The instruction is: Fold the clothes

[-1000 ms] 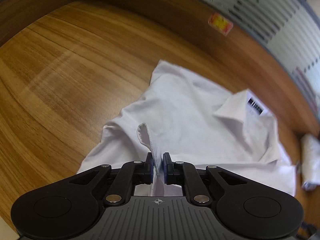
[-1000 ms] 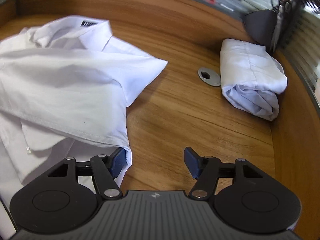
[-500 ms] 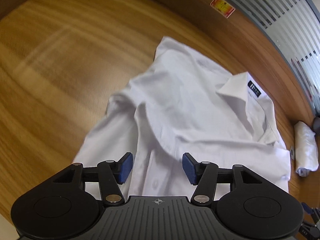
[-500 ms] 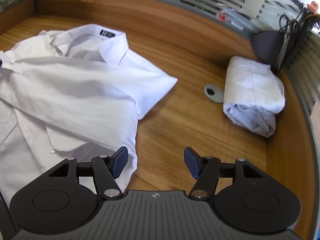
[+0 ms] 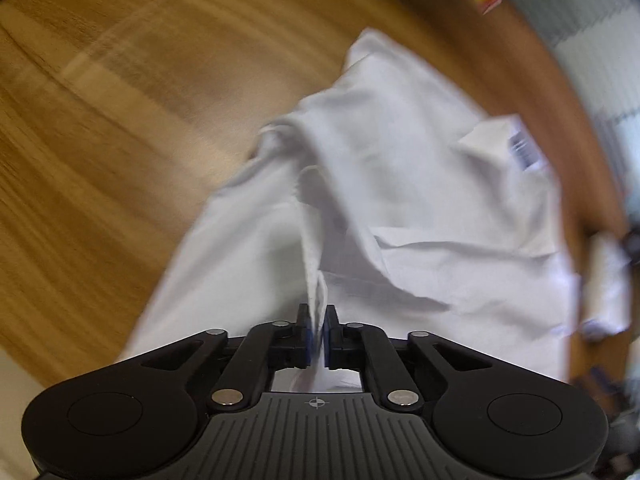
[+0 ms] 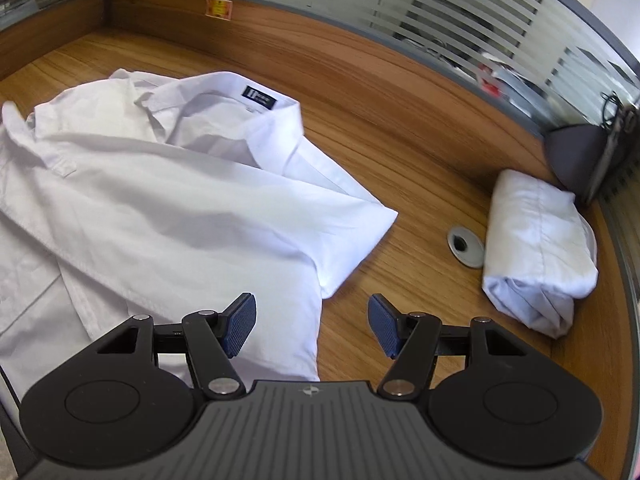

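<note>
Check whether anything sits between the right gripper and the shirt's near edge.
Nothing visible does. The right gripper is open and empty, with the shirt edge lying right below its left pad and only bare desk beside it. The folded cloth and grommet lie off to the right.

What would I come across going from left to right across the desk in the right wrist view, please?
White shirt spread on the desk → round metal cable grommet → folded white garment → dark grey holder at the partition.
</note>
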Available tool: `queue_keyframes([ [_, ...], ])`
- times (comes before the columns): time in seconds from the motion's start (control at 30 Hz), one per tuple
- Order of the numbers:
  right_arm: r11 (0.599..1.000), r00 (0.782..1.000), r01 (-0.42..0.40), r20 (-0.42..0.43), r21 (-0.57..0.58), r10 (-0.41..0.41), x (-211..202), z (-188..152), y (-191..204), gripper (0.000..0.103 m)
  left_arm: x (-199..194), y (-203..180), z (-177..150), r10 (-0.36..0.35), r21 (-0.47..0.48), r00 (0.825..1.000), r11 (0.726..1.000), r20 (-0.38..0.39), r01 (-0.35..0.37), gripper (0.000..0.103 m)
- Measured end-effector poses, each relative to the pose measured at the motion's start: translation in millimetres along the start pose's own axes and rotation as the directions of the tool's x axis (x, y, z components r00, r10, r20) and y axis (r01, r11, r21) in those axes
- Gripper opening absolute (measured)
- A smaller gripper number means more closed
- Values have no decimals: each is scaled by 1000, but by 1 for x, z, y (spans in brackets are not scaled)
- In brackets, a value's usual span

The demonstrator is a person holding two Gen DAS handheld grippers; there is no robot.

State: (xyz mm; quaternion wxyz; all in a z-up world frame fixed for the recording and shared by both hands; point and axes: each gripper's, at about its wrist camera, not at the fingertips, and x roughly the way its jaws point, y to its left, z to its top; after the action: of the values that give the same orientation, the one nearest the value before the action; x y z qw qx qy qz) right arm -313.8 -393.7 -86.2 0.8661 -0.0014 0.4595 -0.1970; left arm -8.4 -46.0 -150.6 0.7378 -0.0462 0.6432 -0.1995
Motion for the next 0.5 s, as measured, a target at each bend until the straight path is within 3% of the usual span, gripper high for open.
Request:
queue_keyframes([
  [0.1,1000,1000,-17,4,-5,17,7,6,6,68,6,-5,0,59,38,997,997,47,-61,28],
  [0.17,999,999,-47,15,27,47,12,11,8,68,-1,-10,-2,84,58,991,994,101,-90,49],
  [0.23,995,997,-79,28,60,77,17,17,9,68,-13,-16,-6,101,70,979,991,176,-114,57],
  [0.33,987,992,-126,37,103,123,28,23,13,67,-34,-25,-14,112,82,940,986,323,-146,57],
  [0.4,984,989,-144,32,107,141,40,23,16,56,-44,-34,-18,118,109,907,978,403,-176,56],
  [0.5,986,990,-137,-8,91,139,62,18,19,54,-39,-51,-18,102,220,906,953,410,-207,56],
])
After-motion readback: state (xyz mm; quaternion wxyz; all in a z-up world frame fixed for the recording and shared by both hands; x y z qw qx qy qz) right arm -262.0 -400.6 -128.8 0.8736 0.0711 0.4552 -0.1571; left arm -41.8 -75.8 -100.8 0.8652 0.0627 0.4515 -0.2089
